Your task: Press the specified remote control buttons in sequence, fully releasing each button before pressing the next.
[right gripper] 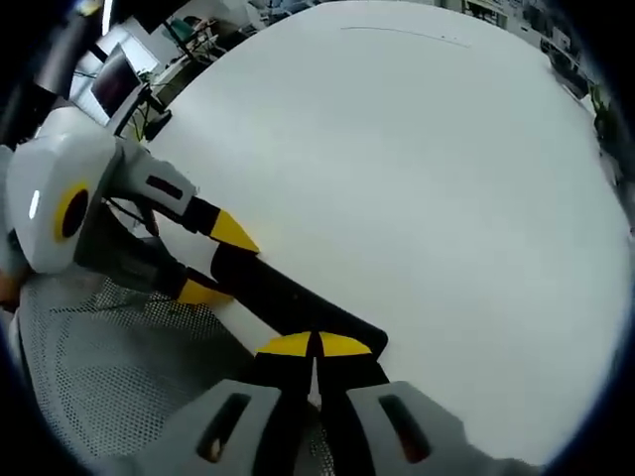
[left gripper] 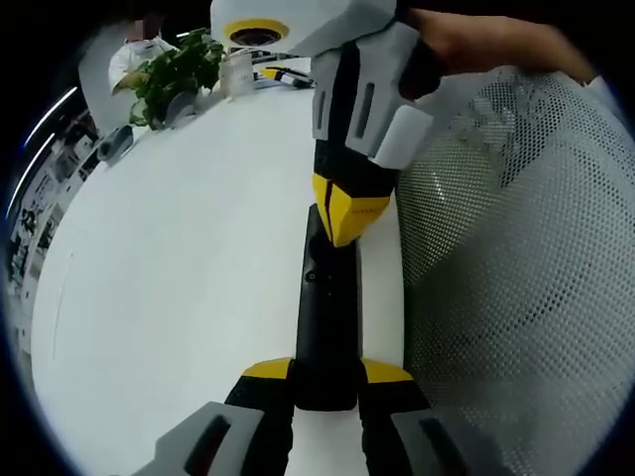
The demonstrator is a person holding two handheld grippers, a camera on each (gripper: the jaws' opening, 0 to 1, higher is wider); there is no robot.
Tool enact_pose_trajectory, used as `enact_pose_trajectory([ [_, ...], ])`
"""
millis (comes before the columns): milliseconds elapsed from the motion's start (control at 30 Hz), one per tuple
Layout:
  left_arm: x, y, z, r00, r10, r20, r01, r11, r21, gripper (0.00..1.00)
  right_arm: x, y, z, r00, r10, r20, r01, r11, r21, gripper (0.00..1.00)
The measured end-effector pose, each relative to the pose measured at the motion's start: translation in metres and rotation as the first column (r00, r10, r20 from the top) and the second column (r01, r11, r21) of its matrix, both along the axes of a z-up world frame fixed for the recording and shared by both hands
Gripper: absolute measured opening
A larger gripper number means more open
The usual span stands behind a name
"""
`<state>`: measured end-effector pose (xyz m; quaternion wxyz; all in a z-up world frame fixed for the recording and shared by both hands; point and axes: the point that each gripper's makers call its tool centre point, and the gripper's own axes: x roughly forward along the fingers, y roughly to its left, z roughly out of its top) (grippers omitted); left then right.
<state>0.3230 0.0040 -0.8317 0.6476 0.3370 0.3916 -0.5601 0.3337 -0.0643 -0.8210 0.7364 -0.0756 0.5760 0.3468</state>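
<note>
A long black remote control [left gripper: 325, 307] is held over the near edge of the white table [left gripper: 179, 278]. My left gripper [left gripper: 327, 372] is shut on its near end, one yellow tip on each side. My right gripper [left gripper: 345, 213] comes down from above with its yellow tips shut together, resting on the remote's far part. In the right gripper view, the right gripper [right gripper: 316, 345] is shut with its tips against the remote [right gripper: 298, 302], and the left gripper [right gripper: 216, 261] clamps the remote's other end. The buttons under the tips are hidden.
A grey mesh chair [left gripper: 516, 278] stands beside the table edge, seen also as the chair [right gripper: 109, 367] in the right gripper view. At the far end are a green plant [left gripper: 174, 74], a glass jar [left gripper: 236, 71] and a seated person [left gripper: 139, 50]. A hand [left gripper: 476, 40] holds the right gripper.
</note>
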Motion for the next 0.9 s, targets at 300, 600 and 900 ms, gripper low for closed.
enact_pose_trajectory([
  [300, -0.0003, -0.0002, 0.0002, 1.0, -0.006, 0.002, 0.006, 1.0, -0.002, 0.24, -0.002, 0.0052, -0.0024, 1.0, 0.005, -0.01, -0.005, 1.0, 0.002, 0.0],
  [600, 0.0, -0.0005, 0.0002, 1.0, 0.003, -0.002, -0.003, 1.0, -0.01, 0.25, -0.0003, 0.0039, -0.0033, 1.0, 0.015, 0.01, -0.015, 1.0, -0.015, 0.0],
  [900, 0.0004, -0.0012, 0.0004, 1.0, -0.008, -0.001, 0.008, 1.0, -0.022, 0.24, 0.0005, 0.0045, -0.0038, 0.999, 0.042, -0.01, -0.043, 0.998, -0.045, 0.0],
])
